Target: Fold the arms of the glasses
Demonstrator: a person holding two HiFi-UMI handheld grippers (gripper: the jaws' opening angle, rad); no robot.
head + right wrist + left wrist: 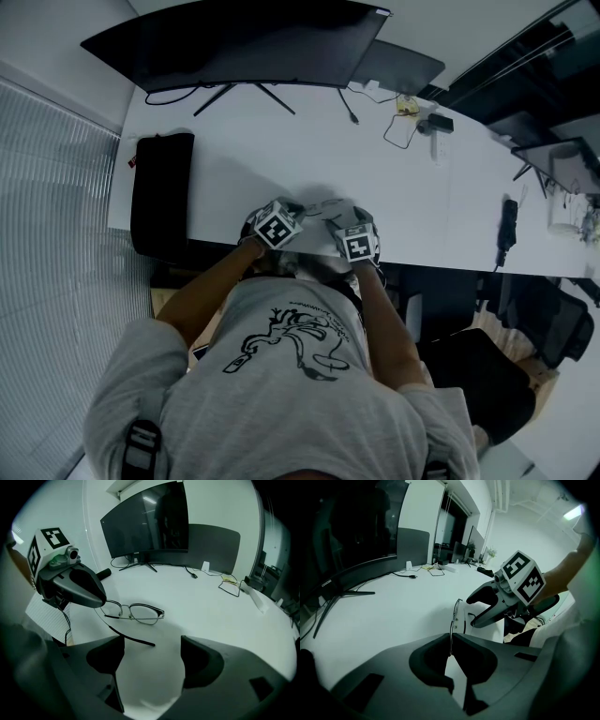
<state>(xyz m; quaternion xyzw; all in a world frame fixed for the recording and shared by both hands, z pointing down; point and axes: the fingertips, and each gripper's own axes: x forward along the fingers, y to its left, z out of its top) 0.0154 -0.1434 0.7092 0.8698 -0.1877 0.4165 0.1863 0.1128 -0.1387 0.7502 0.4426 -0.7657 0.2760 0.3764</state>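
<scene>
Thin metal-rimmed glasses (136, 612) lie on the white table (201, 606) with their lenses facing away from me. My left gripper (451, 637) is shut on the left end of the frame, and the thin wire (451, 630) runs up from between its jaws. From the right gripper view, that left gripper (77, 585) covers the left hinge. One dark-tipped arm (133, 640) sticks out towards my right gripper (152, 641), which is open with nothing between its jaws. In the head view both grippers (298, 210) (337, 223) sit close together at the table's near edge.
A wide curved monitor (234, 42) stands at the back on a tripod foot. A black pad (161, 192) lies at the left end. Cables and small devices (417, 120) sit at the back right. The table's front edge (441, 258) runs just below the grippers.
</scene>
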